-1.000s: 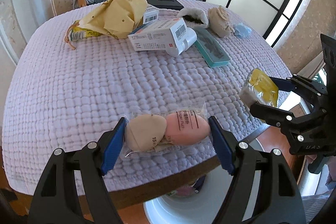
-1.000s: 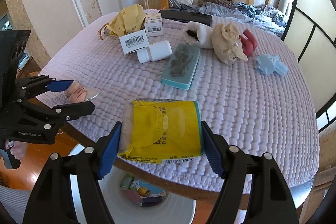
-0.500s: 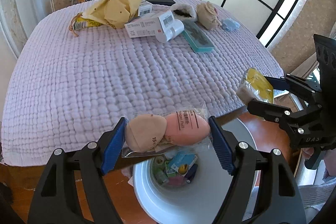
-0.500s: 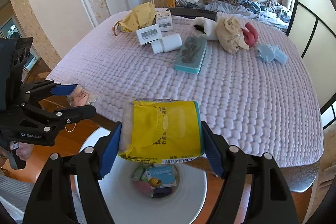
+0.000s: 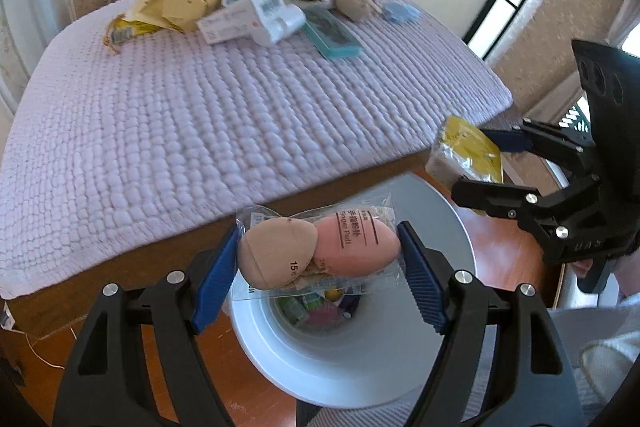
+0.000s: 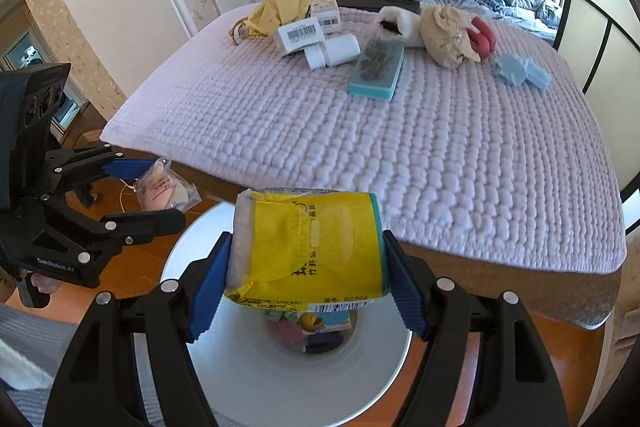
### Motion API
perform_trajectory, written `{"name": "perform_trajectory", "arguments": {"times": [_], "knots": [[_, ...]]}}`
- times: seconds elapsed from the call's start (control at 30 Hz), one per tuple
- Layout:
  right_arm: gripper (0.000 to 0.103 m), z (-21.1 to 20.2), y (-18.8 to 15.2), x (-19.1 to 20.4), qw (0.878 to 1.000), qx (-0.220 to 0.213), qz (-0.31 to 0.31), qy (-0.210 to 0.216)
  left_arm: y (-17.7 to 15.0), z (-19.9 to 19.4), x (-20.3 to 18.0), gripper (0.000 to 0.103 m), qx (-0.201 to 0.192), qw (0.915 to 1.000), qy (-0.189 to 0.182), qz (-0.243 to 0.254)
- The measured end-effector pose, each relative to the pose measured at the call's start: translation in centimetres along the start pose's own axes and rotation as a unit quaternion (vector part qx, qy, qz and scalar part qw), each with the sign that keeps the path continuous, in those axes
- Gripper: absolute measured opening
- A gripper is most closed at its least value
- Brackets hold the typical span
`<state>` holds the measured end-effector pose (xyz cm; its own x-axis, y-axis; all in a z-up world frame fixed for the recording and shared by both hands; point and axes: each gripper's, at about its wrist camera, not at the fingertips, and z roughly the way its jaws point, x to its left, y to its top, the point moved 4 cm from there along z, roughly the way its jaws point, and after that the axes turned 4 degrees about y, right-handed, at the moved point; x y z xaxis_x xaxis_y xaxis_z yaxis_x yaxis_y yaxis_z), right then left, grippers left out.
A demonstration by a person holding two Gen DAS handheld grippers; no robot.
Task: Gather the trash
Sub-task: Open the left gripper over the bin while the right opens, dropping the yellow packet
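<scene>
My left gripper (image 5: 320, 259) is shut on a clear packet of finger puffs (image 5: 320, 251), one beige and one pink, held above the white bin (image 5: 432, 359). My right gripper (image 6: 306, 267) is shut on a yellow tissue pack (image 6: 308, 251) above the same bin (image 6: 248, 383). The bin holds several bits of colourful trash. Each gripper shows in the other's view: the right one (image 5: 472, 163) with the yellow pack (image 5: 466, 151), the left one (image 6: 140, 191) with the puff packet (image 6: 164, 189).
A bed with a lilac quilt (image 6: 360, 131) lies behind the bin. At its far side lie a yellow bag (image 6: 280, 7), white boxes (image 6: 300, 33), a white bottle (image 6: 332, 51), a teal case (image 6: 376, 71), a beige cloth bundle (image 6: 444, 35) and blue scraps (image 6: 520, 71).
Both grippers have pulled back from the bed's edge with their items and now hang over the white bin, which has come fully into view.
</scene>
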<state>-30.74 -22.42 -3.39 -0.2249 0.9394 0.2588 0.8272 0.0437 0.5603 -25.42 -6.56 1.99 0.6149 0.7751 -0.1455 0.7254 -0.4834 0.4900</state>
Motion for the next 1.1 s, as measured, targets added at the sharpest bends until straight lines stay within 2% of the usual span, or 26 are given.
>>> {"name": "perform_trajectory", "arguments": {"times": [0.2,0.43,1.1], "knots": [[0.071,-0.2,-1.5,0.2,1.0,0.016,0.004,0.009,-1.3,0.8,-1.3,0.078,0.023,0.9995,-0.009,0.019],[0.071,0.3,-2.7,0.4,0.999,0.033,0.013,0.017,-2.2,1.9,-1.7,0.078,0.042,0.9988,-0.002,0.025],[0.071,3.5,-3.2,0.7,0.998,0.067,0.014,0.012,-2.9,5.4,-0.9,0.078,0.078,0.9967,0.011,0.019]]}}
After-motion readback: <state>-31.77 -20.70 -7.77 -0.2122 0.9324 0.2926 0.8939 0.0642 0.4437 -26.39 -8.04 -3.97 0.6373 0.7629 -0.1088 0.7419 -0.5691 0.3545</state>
